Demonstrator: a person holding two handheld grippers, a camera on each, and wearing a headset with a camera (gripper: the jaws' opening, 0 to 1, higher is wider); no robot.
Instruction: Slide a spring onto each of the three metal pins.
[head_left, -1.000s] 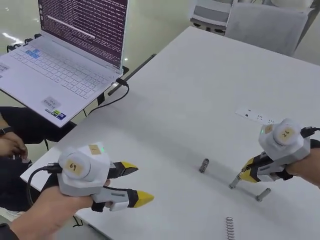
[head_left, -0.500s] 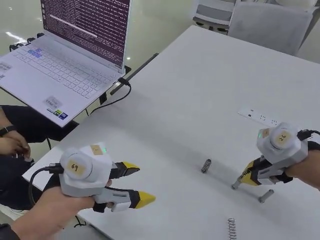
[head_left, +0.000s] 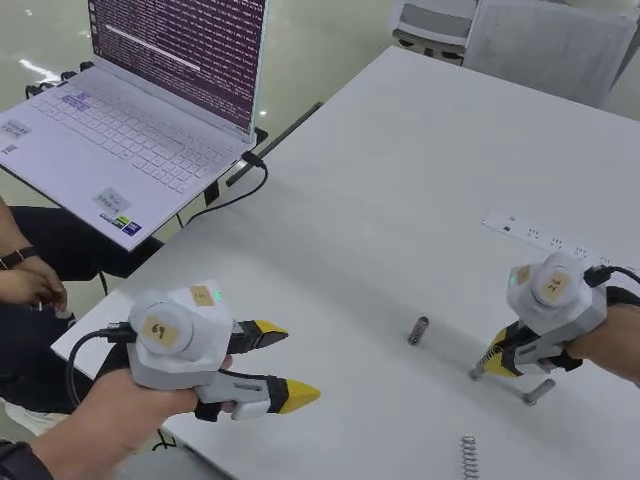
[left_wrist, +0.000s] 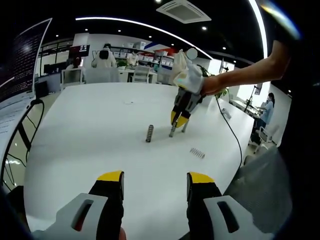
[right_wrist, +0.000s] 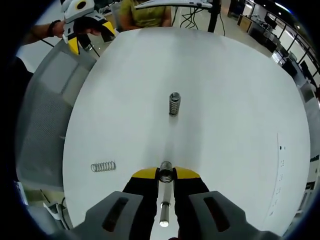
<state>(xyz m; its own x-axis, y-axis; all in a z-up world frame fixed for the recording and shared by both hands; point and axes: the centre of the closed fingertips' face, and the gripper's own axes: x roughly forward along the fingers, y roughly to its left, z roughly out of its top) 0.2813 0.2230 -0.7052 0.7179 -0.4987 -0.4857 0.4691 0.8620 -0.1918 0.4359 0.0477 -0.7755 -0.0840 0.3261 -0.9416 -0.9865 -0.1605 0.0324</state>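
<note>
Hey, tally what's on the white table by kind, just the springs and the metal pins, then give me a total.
Springs: 3 (seated spring, held spring in right gripper, loose spring)
Metal pins: 3 (upright pin, held pin, lying pin)
Total: 6

Loose spring (head_left: 468, 455) on table (head_left: 400, 180), laptop (head_left: 130, 130) left.

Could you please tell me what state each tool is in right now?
Left tool: open, holding nothing.
Right tool: shut on a spring.
</note>
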